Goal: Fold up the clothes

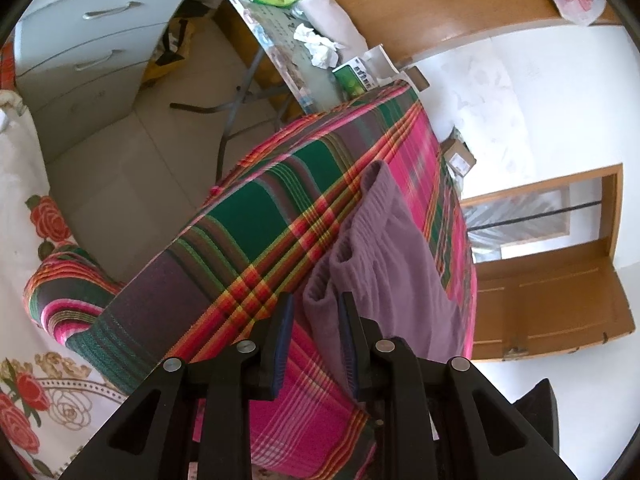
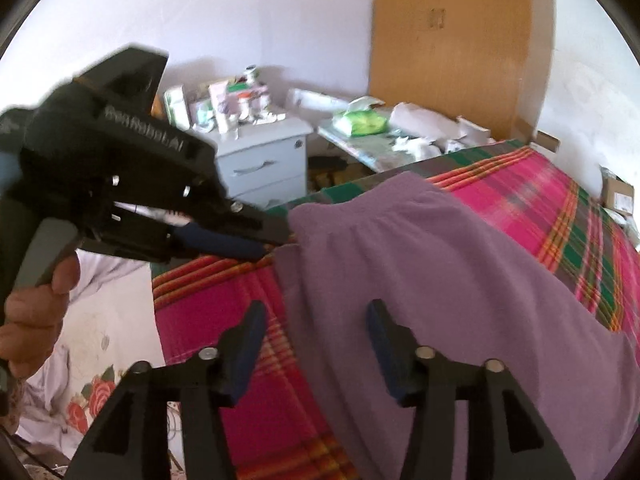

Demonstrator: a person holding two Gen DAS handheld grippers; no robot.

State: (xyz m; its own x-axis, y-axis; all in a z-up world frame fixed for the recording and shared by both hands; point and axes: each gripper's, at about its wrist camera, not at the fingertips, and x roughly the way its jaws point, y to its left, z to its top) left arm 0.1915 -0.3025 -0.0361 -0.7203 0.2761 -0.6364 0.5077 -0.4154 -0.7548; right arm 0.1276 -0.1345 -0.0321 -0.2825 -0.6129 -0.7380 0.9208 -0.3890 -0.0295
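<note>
Purple pants (image 2: 440,280) lie soft and floppy on the bright striped blanket (image 2: 540,196), left gripper (image 1: 316,312) pinching the stretchy waistband, right gripper (image 2: 316,320) wide open and empty, best grabbed at that edge

One purple garment (image 2: 440,280), two grippers, one plaid cloth (image 1: 256,216).

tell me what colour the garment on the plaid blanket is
Plain purple garment, seen best in the right wrist view.
</note>
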